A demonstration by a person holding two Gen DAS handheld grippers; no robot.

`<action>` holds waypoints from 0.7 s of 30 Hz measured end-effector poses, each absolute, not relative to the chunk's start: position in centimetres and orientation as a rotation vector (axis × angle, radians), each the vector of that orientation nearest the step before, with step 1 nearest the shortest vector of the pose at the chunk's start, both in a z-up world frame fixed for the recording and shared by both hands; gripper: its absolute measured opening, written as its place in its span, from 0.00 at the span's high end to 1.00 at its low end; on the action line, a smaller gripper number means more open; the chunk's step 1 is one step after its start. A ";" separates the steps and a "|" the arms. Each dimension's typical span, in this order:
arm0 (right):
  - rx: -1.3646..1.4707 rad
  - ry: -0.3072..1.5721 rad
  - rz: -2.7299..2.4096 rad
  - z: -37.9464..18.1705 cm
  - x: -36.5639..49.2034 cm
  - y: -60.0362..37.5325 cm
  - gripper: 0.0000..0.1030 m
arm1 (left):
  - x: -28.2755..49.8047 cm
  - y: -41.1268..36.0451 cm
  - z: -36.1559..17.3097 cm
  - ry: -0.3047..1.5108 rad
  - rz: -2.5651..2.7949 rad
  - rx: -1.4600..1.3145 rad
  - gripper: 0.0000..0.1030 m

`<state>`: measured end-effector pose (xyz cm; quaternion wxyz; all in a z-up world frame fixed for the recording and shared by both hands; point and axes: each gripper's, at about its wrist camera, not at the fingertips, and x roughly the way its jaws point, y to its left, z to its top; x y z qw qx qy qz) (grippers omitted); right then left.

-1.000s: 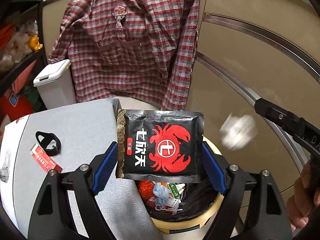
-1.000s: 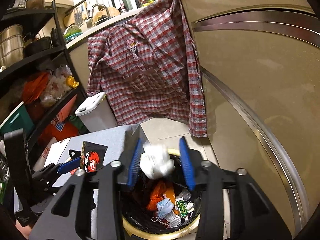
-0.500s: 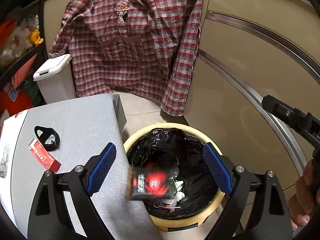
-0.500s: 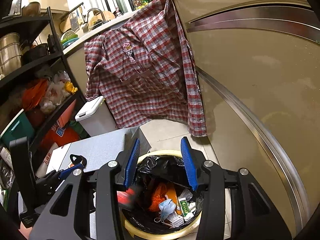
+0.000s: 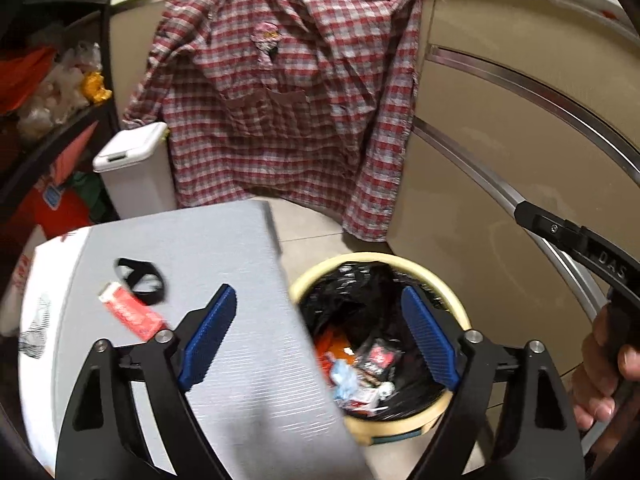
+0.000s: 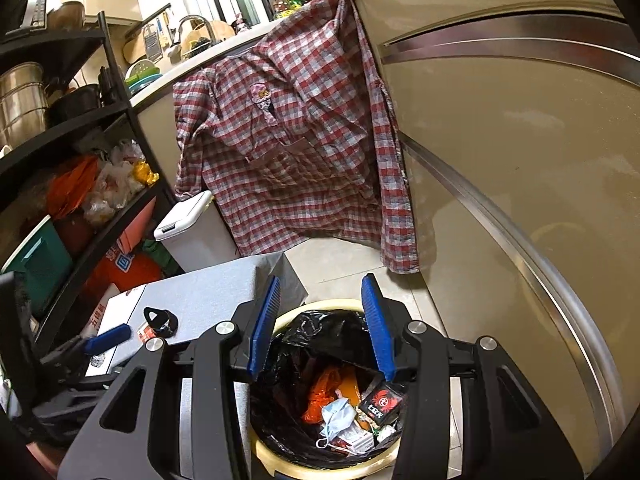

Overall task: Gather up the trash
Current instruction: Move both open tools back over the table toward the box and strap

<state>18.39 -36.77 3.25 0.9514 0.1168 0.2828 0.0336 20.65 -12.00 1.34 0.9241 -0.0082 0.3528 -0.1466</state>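
A round cream bin (image 5: 452, 312) with a black liner stands on the floor beside a grey table (image 5: 192, 248); it also shows in the right wrist view (image 6: 292, 312). A black crab-print packet (image 5: 378, 360) (image 6: 380, 402) lies inside it among a blue mask (image 6: 338, 412) and orange wrappers. My left gripper (image 5: 320, 344) is open and empty, straddling the table edge and the bin. My right gripper (image 6: 324, 324) is open and empty above the bin. A red packet (image 5: 132, 316) and a black ring-shaped object (image 5: 140, 278) lie on the table.
A red plaid shirt (image 5: 280, 112) hangs over the counter behind. A white lidded bin (image 5: 132, 168) stands at the back left. Black shelves (image 6: 72, 184) with bags line the left. Beige cabinet fronts (image 6: 520, 160) curve along the right.
My left gripper let go of the crab packet and my right one the white crumpled paper; both fell into the bin. My left gripper has shifted left toward the table.
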 end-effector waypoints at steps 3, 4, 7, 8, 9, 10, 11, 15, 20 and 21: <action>0.227 0.567 0.082 3.4 18.2 -35.6 0.58 | 19.9 -8.7 2.3 0.706 -0.273 -0.005 0.30; 0.222 0.563 0.086 3.5 18.2 -35.1 0.58 | 19.5 -7.1 2.7 0.697 -0.258 -0.001 0.30; 0.201 0.556 0.115 3.4 18.1 -33.3 0.63 | 19.0 -3.2 3.5 0.681 -0.217 0.002 0.35; 0.194 0.554 0.127 3.3 18.0 -32.7 0.65 | 18.8 -2.0 3.7 0.677 -0.208 0.001 0.38; 0.185 0.554 0.138 3.2 18.0 -32.1 0.70 | 18.5 -0.5 3.8 0.672 -0.193 0.000 0.41; 0.173 0.553 0.149 3.0 18.0 -31.3 0.74 | 18.3 0.9 3.9 0.665 -0.177 0.000 0.41; 0.166 0.552 0.160 2.9 18.0 -30.7 0.75 | 18.2 1.8 3.9 0.659 -0.165 0.002 0.42; 0.138 0.549 0.214 1.9 18.2 -27.7 0.78 | 18.1 6.5 2.9 0.629 -0.087 -0.037 0.49; 0.144 0.565 0.268 0.8 18.9 -25.0 0.79 | 20.6 9.1 -0.7 0.722 -0.021 -0.182 0.56; 0.151 0.566 0.273 0.9 19.0 -24.8 0.79 | 21.1 8.9 -1.4 0.736 -0.014 -0.193 0.56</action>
